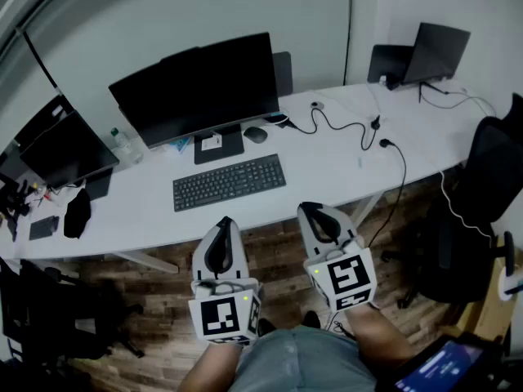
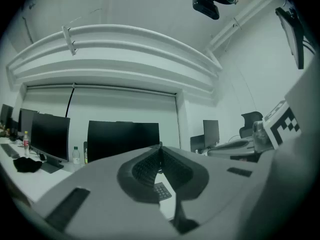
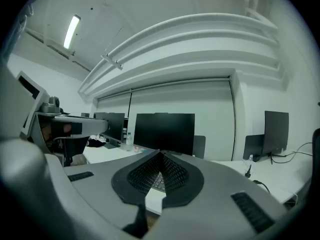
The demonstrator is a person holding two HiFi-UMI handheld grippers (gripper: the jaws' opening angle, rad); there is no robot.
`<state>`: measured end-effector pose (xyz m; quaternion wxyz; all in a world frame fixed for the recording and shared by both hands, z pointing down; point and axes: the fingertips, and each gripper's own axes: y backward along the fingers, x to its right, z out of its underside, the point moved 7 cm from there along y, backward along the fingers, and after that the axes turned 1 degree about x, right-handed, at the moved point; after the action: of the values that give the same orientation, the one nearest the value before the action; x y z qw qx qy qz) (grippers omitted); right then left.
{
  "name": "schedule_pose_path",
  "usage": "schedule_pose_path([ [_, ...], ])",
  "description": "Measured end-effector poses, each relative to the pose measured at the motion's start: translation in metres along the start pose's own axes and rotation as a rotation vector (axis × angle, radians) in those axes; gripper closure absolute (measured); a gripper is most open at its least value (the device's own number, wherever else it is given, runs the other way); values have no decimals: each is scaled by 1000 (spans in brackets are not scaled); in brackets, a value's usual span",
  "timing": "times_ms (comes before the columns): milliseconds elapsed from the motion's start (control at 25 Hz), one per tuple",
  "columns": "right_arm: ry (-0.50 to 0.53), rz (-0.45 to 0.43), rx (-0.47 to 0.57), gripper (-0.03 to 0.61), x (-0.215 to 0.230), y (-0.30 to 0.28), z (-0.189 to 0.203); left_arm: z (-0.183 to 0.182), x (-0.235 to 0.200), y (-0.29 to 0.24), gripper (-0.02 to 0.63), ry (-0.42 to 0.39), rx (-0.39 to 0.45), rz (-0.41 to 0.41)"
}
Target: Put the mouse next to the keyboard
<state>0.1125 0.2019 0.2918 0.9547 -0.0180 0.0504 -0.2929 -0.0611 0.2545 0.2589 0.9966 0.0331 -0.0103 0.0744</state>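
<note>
My left tongs (image 1: pixel 225 221) are closed, the tips meeting with nothing between them; their own view shows the two ribbed pads (image 2: pixel 150 166) pressed together at the front. My right tongs (image 1: pixel 308 207) are the same, tips together and empty (image 3: pixel 160 153). Both hang in the air in front of the desk (image 1: pixel 327 170), above the wooden floor, touching nothing. Each points toward the desk's near edge.

The mouse (image 1: pixel 256 135) lies on the desk behind the keyboard (image 1: pixel 230 182), just right of the monitor stand (image 1: pixel 219 145) and apart from the keyboard's far edge. It is a small dark oval. Its long axis runs roughly along the desk, a little tilted, and I cannot tell which end is its front. The keyboard's long axis also runs along the desk, its right end a little farther from me.

The mouse is too small and dark in the head view to make out buttons or a cord. Neither gripper view shows it: my own closed jaws block the middle of each. Only a sliver of keyboard shows under the pads in the left gripper view (image 2: pixel 162 190) and in the right gripper view (image 3: pixel 157 181). The monitor (image 1: pixel 200 86) stands above both.
</note>
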Motion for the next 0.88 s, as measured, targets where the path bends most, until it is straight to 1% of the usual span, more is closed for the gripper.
schedule_pose_path([
  [320, -5, -6, -1, 565, 7, -4, 5, 4, 4, -7, 609, -1, -7, -3],
  [480, -26, -14, 31, 562, 13, -2, 5, 5, 10, -9, 609, -3, -12, -10],
  [520, -37, -31, 35, 492, 14, -2, 4, 5, 12, -10, 609, -5, -11, -14],
  [560, -45, -50, 36, 348, 16, -2, 4, 4, 14, -10, 609, -6, -11, -18],
  [600, -46, -64, 37, 328, 17, -2, 3, 4, 17, -10, 609, -7, -11, -22],
  [880, -20, -95, 19, 351, 37, 3, 12, 11, 39, -10, 609, 0, -26, -70],
])
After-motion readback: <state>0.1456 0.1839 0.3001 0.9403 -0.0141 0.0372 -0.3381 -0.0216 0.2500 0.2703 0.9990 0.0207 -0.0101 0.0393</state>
